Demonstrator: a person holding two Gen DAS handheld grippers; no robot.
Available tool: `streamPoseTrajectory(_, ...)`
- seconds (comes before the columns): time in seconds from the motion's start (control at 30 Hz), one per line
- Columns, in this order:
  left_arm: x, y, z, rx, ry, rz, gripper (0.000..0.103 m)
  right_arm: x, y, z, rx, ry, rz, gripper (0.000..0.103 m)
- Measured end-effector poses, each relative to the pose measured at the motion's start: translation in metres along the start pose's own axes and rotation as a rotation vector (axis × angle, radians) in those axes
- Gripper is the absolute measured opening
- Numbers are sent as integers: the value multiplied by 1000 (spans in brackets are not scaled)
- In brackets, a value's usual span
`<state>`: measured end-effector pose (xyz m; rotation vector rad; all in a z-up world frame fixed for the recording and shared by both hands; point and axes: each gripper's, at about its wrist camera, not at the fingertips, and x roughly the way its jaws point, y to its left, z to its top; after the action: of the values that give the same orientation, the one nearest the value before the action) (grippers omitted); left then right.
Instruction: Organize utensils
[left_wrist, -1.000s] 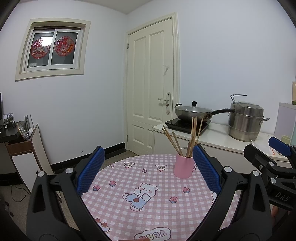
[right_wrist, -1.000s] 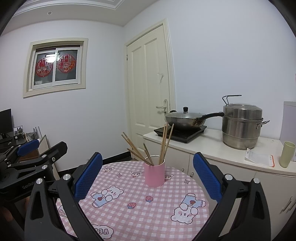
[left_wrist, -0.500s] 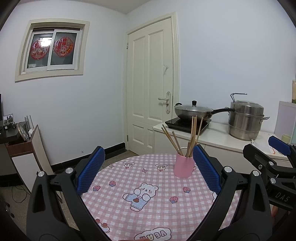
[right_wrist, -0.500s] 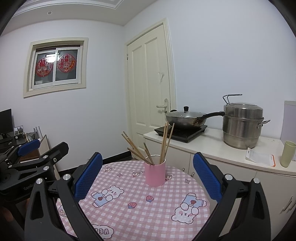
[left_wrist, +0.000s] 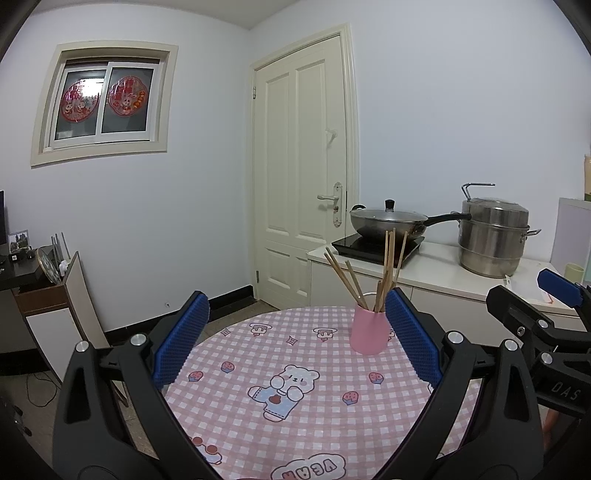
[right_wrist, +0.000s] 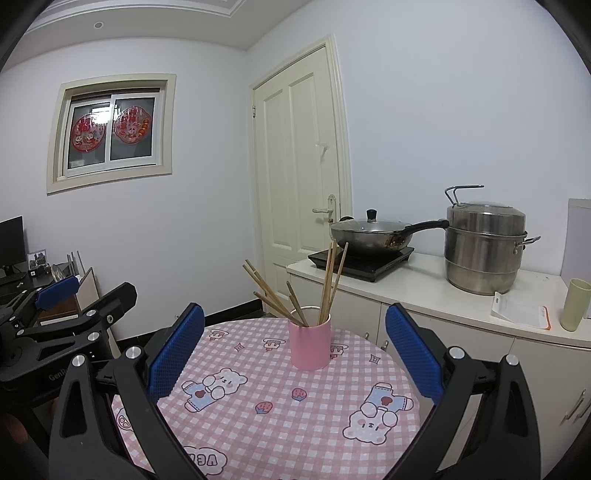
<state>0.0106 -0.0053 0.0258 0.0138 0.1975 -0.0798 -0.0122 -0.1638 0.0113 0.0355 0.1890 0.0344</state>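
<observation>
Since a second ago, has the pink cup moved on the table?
No. In the right wrist view the pink cup stands at the same spot on the checked tablecloth, just behind the bear print.

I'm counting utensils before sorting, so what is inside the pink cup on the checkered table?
The pink cylindrical cup holds a loose bunch of wooden chopsticks, fanning above its rim. Their lower ends and the cup's bottom are hidden by its opaque wall, so an exact count is uncertain.
</observation>
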Motion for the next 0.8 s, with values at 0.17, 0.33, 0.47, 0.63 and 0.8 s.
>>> streamPoseTrajectory(0.17, 0, 1, 0, -2, 2, 0, 94, 0, -1, 0, 0, 0, 0, 95)
streamPoseTrajectory(0.33, 1, 1, -1, -1, 2, 0, 94, 0, 0, 0, 0, 1, 0, 95)
streamPoseTrajectory(0.47, 1, 1, -1, -1, 3, 0, 94, 0, -1, -1, 0, 1, 0, 95)
streamPoseTrajectory(0.63, 0, 0, -1, 5, 5, 2, 94, 1, -1, -3, 2, 4, 0, 95)
streamPoseTrajectory(0.8, 0, -1, -1, 6, 5, 2, 94, 0, -1, -4, 2, 5, 1, 95)
